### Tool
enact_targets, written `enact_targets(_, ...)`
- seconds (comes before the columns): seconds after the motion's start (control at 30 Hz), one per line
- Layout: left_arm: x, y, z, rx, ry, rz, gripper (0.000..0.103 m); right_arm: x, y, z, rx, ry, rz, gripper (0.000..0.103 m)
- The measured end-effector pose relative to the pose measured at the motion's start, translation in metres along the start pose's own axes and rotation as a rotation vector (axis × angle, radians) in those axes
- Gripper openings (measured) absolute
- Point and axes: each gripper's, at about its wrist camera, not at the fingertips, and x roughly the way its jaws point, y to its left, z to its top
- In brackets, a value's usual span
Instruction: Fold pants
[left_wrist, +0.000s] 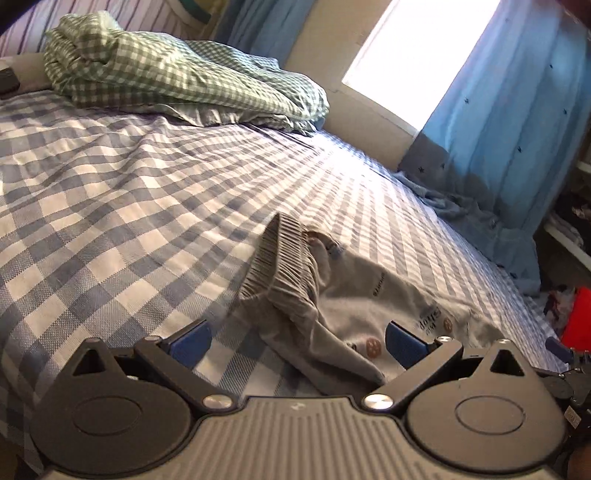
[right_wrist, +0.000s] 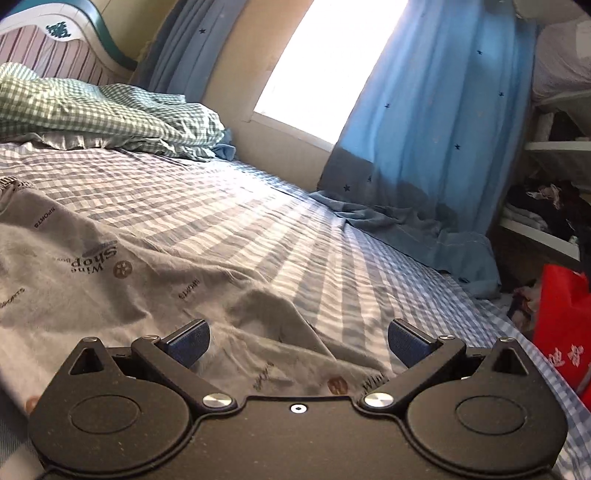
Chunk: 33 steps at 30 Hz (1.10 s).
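Grey printed pants (left_wrist: 354, 306) lie crumpled on the blue checked bed sheet (left_wrist: 129, 192). Their ribbed waistband (left_wrist: 280, 254) stands up in the left wrist view. My left gripper (left_wrist: 297, 341) is open just above the pants, its blue pads apart, one on each side of a fold. In the right wrist view the pants (right_wrist: 110, 266) spread to the left. My right gripper (right_wrist: 297, 341) is open over a pant edge, with fabric between and below the pads. Neither gripper holds anything.
A green checked duvet (left_wrist: 177, 74) is bunched at the head of the bed. Blue curtains (right_wrist: 424, 147) hang by a bright window, pooling on the bed's far edge. A red bag (right_wrist: 561, 325) and shelves (right_wrist: 546, 192) stand to the right.
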Motion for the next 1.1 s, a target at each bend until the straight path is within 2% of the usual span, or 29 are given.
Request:
enact_targets(0.1, 0.005, 0.005, 0.006, -0.038, -0.039, 0.013, 0.103, 0.034, 0.004, 0.028, -0.015, 0.022, 0.065, 0.102)
enact_targets(0.23, 0.013, 0.005, 0.012, -0.025, -0.033, 0.031, 0.103, 0.071, 0.024, 0.057, -0.023, 0.051, 0.174, 0.102)
enact_targets(0.4, 0.014, 0.010, 0.012, -0.027, -0.035, 0.034, 0.103, 0.088, 0.067, 0.067, -0.153, 0.054, 0.254, 0.102)
enact_targets(0.53, 0.014, 0.010, 0.012, -0.014, -0.028, 0.033, 0.103, 0.081, 0.082, 0.068, -0.255, 0.003, 0.217, 0.102)
enact_targets(0.63, 0.014, 0.009, 0.012, -0.013, -0.023, 0.039, 0.103, 0.066, 0.071, 0.074, -0.243, -0.033, 0.220, 0.102)
enact_targets(0.77, 0.014, 0.006, 0.011, -0.021, -0.019, 0.038, 0.103, 0.036, 0.046, 0.072, -0.191, -0.077, 0.154, 0.102)
enact_targets(0.93, 0.013, 0.000, 0.006, -0.048, -0.002, 0.006, 0.103, -0.005, 0.015, 0.035, -0.100, -0.080, 0.040, 0.102)
enact_targets(1.1, 0.007, -0.001, -0.011, -0.183, -0.044, -0.061, 0.103, -0.032, -0.010, -0.013, 0.050, -0.010, -0.030, 0.102)
